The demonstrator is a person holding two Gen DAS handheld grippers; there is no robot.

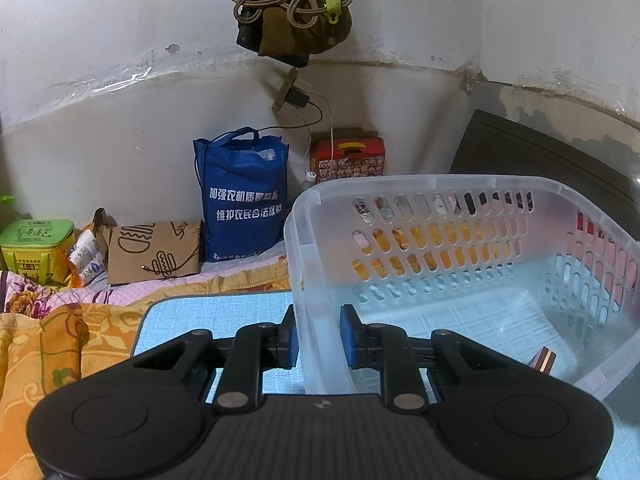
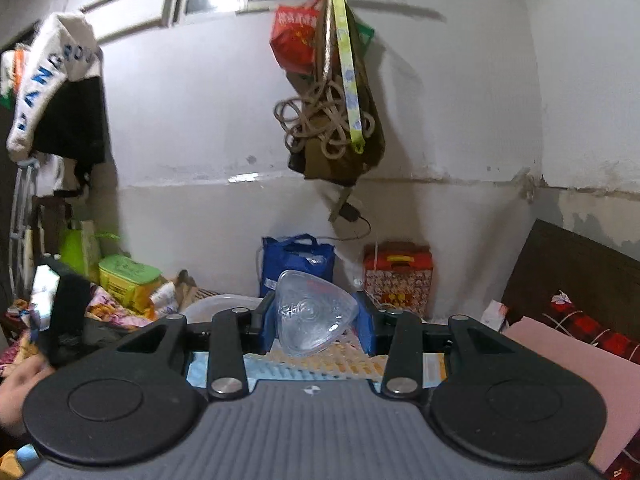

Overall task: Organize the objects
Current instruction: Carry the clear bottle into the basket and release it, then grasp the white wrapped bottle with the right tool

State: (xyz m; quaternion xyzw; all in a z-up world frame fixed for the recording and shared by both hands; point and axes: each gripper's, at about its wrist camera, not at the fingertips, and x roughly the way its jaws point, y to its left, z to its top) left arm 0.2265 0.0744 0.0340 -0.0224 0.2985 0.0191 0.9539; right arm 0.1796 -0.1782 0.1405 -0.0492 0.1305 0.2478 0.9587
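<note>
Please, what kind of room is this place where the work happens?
Probably a lived-in bedroom that also serves for storage. A flowered bedsheet and a dark headboard suggest a bed, clothes hang from a rail, and a blue tote bag stands by the wall.

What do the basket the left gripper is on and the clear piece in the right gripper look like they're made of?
Basket: probably thin translucent plastic, glossy; the slotted walls let colours behind show through. The left gripper straddles its near wall.

Clear triangular dish, held in the right gripper: transparent, embossed, with bright highlights. Could be glass or hard clear plastic; I can't tell which.
</note>
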